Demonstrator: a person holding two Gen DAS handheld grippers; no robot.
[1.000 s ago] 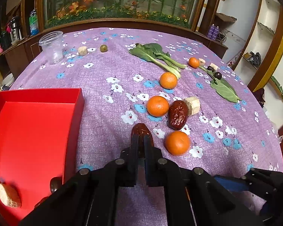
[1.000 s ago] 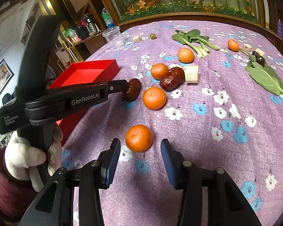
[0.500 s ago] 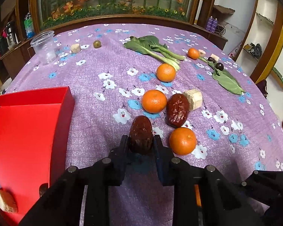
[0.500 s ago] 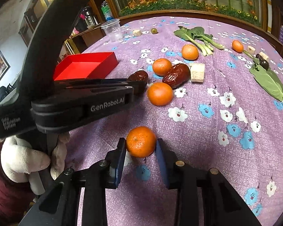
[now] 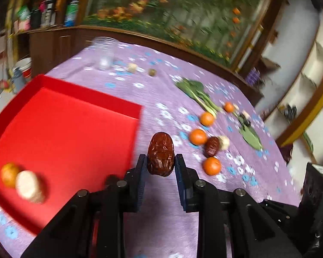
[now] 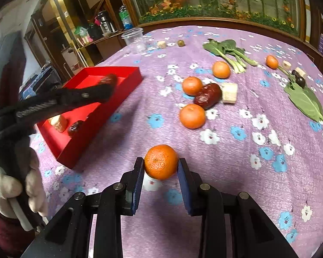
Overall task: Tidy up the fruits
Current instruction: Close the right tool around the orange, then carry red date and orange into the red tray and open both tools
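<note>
My left gripper (image 5: 160,165) is shut on a brown date (image 5: 160,153), held above the purple cloth just right of the red tray (image 5: 64,129). In the right wrist view the left gripper (image 6: 105,83) hangs over the red tray (image 6: 118,99). My right gripper (image 6: 161,166) is shut on a tangerine (image 6: 161,161), lifted slightly off the cloth. The tray holds a tangerine (image 5: 8,175), a pale chunk (image 5: 29,186) and a dark date (image 6: 75,128). Three tangerines (image 6: 192,116), a date (image 6: 207,95) and a pale chunk (image 6: 229,92) lie mid-table.
A clear plastic cup (image 6: 134,39), a pale chunk and an olive stand at the table's far side. Bok choy (image 6: 228,51), a small tangerine (image 6: 271,61), dark fruits and a green leaf (image 6: 303,101) lie at the right. A wooden cabinet rims the table's back.
The left gripper lifted the date and swung left toward the red tray. The right gripper closed on the near tangerine and raised it slightly.
</note>
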